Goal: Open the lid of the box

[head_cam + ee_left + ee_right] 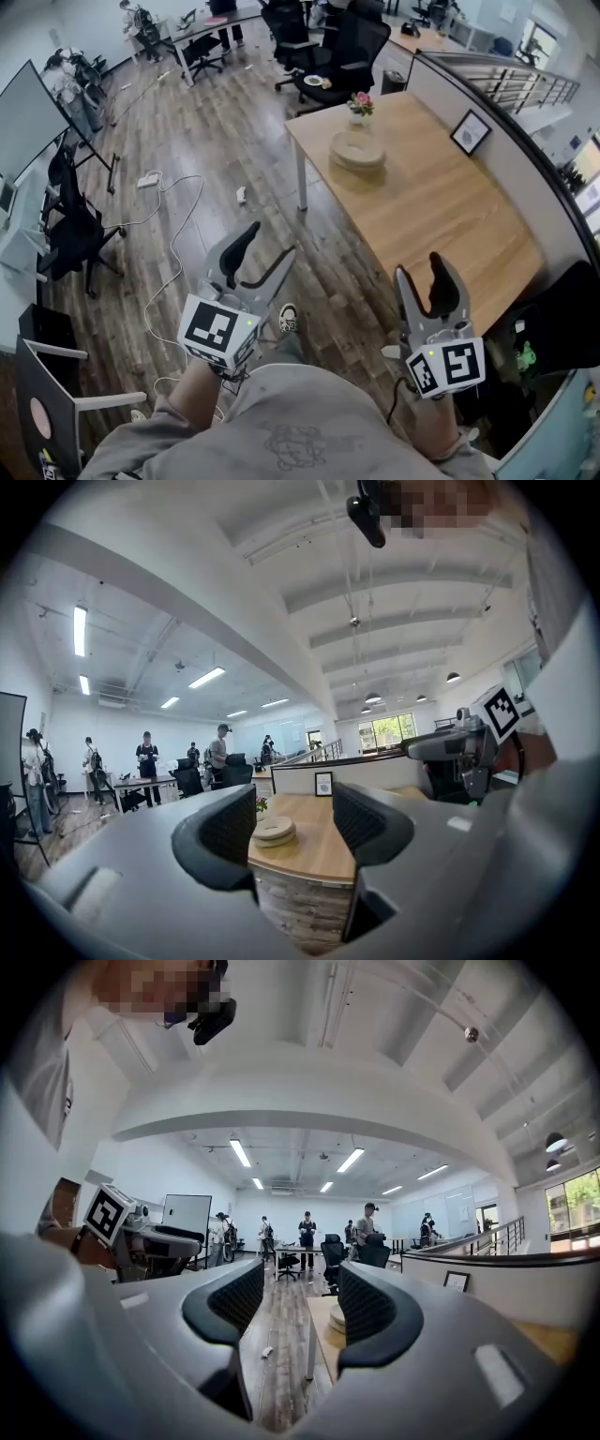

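Note:
A round, pale, lidded box [356, 150] sits near the far end of a wooden table [441, 216], well ahead of both grippers. My left gripper [270, 242] hangs over the floor to the left of the table, its jaws open and empty. My right gripper [419, 266] is held at the table's near edge, also open and empty. In the left gripper view the box [274, 831] shows far off between the fingers [225, 832]. In the right gripper view only a sliver of the box [335, 1318] shows beside the right finger [367, 1309].
A small flower pot [360, 106] and a picture frame [470, 131] stand on the table beyond the box. A grey partition [506, 159] runs along its right side. Cables and a power strip [148, 180] lie on the floor at left, and office chairs [333, 56] stand behind. People stand far off.

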{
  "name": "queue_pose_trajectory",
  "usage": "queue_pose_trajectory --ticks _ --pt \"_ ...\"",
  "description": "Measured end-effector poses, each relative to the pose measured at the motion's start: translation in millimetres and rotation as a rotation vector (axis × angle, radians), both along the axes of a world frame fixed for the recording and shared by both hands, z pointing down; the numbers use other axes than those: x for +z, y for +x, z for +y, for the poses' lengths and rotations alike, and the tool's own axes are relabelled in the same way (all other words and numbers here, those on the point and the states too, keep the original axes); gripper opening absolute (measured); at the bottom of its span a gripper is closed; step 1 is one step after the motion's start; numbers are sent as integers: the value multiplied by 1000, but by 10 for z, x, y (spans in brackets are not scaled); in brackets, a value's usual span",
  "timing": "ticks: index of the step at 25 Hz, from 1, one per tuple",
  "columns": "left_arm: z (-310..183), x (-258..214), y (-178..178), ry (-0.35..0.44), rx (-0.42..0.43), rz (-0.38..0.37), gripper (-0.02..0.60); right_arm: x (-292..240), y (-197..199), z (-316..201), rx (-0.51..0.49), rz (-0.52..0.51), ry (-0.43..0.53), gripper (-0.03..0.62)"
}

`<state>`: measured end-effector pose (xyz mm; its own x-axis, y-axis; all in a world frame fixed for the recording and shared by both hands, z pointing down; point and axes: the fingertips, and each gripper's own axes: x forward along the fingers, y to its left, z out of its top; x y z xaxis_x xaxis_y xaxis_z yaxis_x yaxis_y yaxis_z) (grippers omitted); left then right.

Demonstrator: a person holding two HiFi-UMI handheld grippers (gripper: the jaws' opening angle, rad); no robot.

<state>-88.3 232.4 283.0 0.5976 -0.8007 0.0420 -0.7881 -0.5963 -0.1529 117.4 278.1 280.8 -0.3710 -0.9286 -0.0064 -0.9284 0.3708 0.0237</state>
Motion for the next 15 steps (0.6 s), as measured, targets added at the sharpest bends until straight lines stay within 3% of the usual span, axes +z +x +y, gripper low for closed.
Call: queue_pose_trajectory --ticks 7,11,15 --pt "-993 -33 -213 -29 33 -10 256 -30 -253 -930 24 10 -40 233" --pt "-1678 -180 -442 -10 -1 22 256 -21 -394 -1613 47 14 -75 233" --pt "-2323 -189 -581 -10 26 10 256 57 -539 -2283 67 17 -103 233"
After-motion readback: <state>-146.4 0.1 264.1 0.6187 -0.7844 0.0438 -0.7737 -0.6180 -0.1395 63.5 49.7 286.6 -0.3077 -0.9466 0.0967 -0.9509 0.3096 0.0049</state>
